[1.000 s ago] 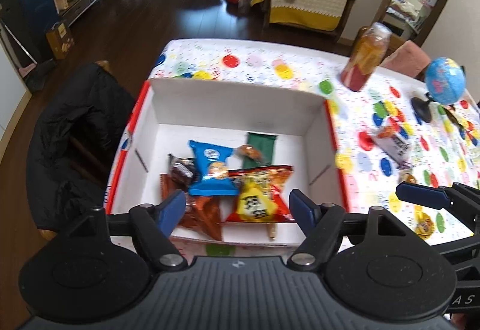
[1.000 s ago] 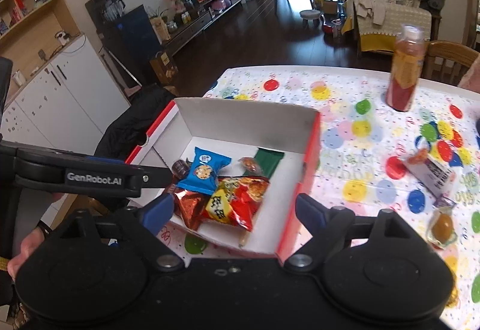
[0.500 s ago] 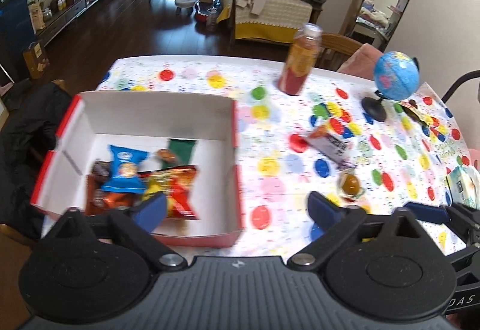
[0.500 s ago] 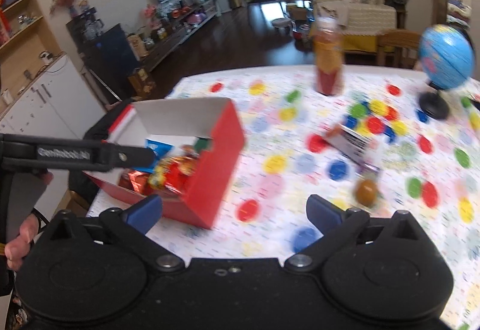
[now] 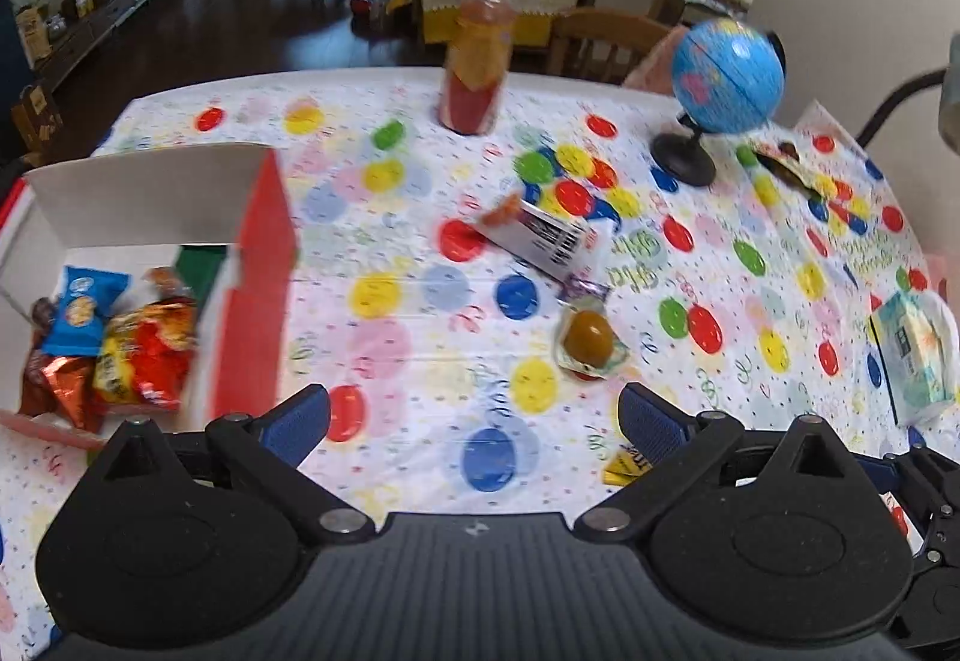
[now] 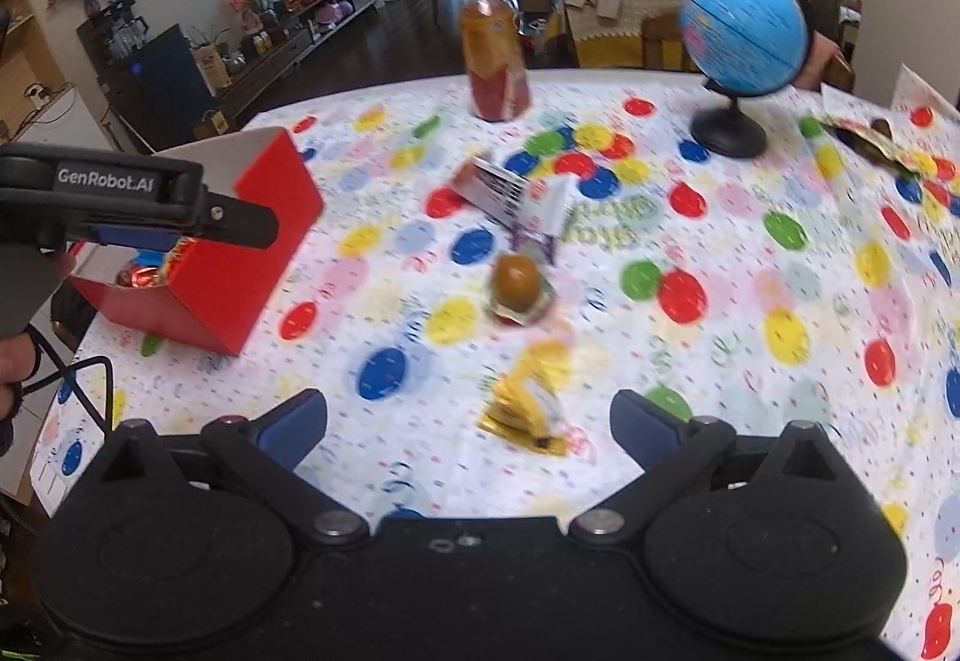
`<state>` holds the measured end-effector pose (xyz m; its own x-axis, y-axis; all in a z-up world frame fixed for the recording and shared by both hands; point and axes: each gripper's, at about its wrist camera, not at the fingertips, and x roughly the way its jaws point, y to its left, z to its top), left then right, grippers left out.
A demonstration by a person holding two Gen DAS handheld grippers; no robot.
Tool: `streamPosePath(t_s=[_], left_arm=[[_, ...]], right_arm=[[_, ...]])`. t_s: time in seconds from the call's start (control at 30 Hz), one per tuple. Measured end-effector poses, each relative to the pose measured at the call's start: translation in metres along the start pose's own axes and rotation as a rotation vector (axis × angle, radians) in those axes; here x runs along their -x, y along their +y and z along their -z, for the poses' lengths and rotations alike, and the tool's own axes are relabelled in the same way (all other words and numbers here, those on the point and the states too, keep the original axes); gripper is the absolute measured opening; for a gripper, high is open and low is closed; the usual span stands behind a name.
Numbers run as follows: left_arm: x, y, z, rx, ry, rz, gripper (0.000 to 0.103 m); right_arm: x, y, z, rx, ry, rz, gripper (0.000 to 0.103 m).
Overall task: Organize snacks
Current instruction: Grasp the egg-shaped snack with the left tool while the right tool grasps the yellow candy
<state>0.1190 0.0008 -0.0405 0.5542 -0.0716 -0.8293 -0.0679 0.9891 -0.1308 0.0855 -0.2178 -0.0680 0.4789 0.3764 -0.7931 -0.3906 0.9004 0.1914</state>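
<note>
The red and white box (image 5: 258,289) sits at the table's left and holds a blue packet (image 5: 81,307), a red-yellow packet (image 5: 150,349) and other snacks. Loose on the spotted cloth lie a white barcoded packet (image 5: 546,235), a brown round sweet in clear wrap (image 5: 588,337) and a yellow wrapper (image 6: 528,403). My left gripper (image 5: 474,415) hangs open over bare cloth, right of the box, holding nothing. My right gripper (image 6: 471,421) is wide with its jaws closing slightly. The yellow wrapper lies on the table just ahead between its fingers, untouched.
An orange-red drink bottle (image 5: 477,60) stands at the far edge and a blue globe (image 5: 726,72) on a black stand is to its right. A tissue pack (image 5: 912,355) and another snack packet (image 5: 786,162) lie at the right. A wooden chair (image 5: 606,42) stands behind.
Both grippers have swung right, away from above the box to the middle of the table. The box now sits at the left of both views. The left jaws have spread wider.
</note>
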Motion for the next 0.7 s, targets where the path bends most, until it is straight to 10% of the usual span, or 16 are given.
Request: streamPosePath(t_s=[0.7], left_arm=[[-0.135, -0.062, -0.033, -0.176, 0.189, -0.015, 0.102]], right_arm=[[-0.074, -0.035, -0.007, -0.008, 0.157, -0.019, 0.078]])
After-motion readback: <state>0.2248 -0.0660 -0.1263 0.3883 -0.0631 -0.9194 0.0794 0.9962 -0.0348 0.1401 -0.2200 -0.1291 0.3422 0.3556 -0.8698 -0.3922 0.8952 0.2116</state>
